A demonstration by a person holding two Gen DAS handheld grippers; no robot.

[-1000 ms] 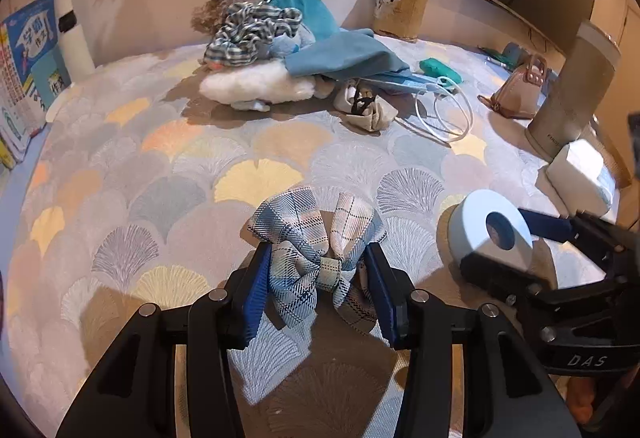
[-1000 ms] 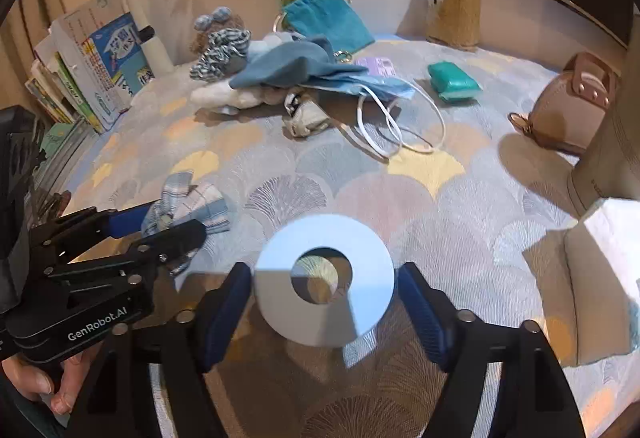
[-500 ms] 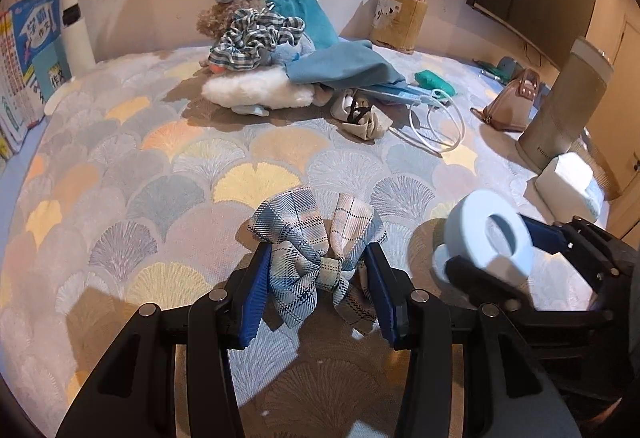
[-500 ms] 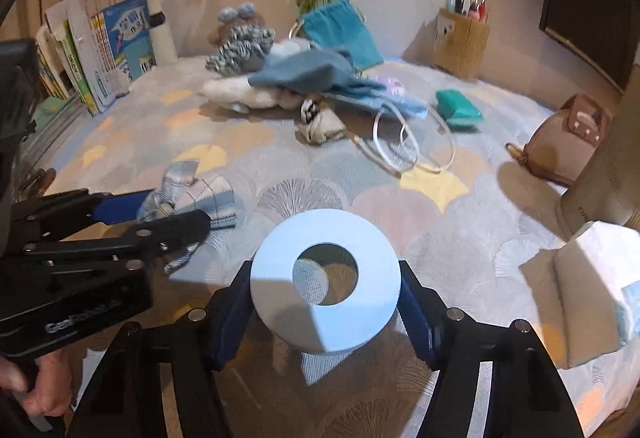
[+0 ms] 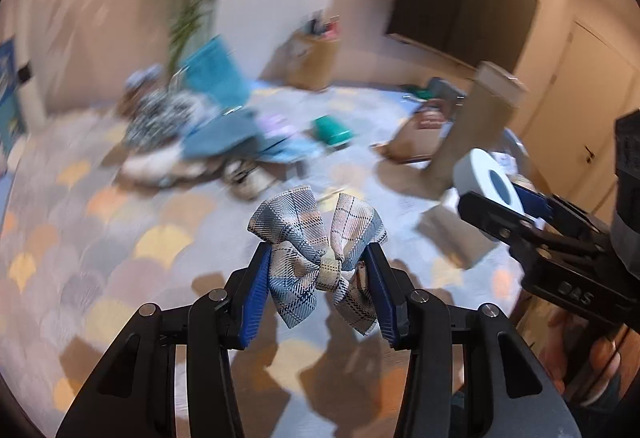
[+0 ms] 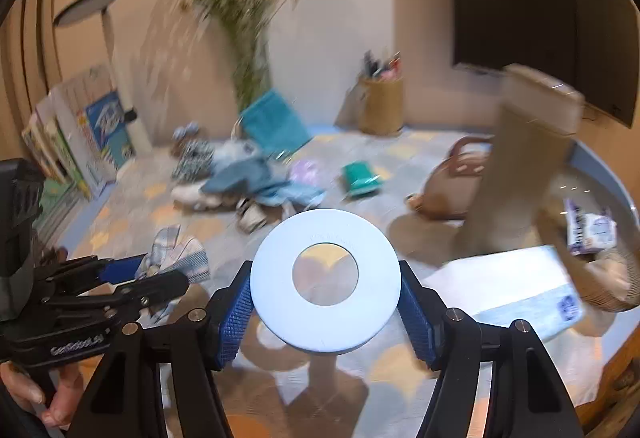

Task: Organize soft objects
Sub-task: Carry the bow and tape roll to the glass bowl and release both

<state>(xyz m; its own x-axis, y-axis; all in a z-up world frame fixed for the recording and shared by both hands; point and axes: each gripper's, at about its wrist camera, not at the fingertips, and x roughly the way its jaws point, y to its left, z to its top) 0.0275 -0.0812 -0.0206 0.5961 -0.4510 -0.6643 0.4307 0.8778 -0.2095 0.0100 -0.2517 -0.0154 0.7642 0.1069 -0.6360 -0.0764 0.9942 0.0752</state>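
Left wrist view: the plaid bow point(image 5: 316, 258) is clamped in the left tool point(image 5: 318, 290) and has been lifted off the counter point(image 5: 120, 258); the foam ring point(image 6: 325, 280), gripped by the right tool point(image 6: 326, 312), is likewise raised, ready for sorting.

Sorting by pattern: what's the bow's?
Blue-and-cream plaid bow; clearest in the left wrist view.

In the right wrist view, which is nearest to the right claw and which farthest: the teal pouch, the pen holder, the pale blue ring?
1. Pale blue ring: held between the fingers of the right claw.
2. Teal pouch: mid-table, slightly right of centre.
3. Pen holder: far edge, against the wall.
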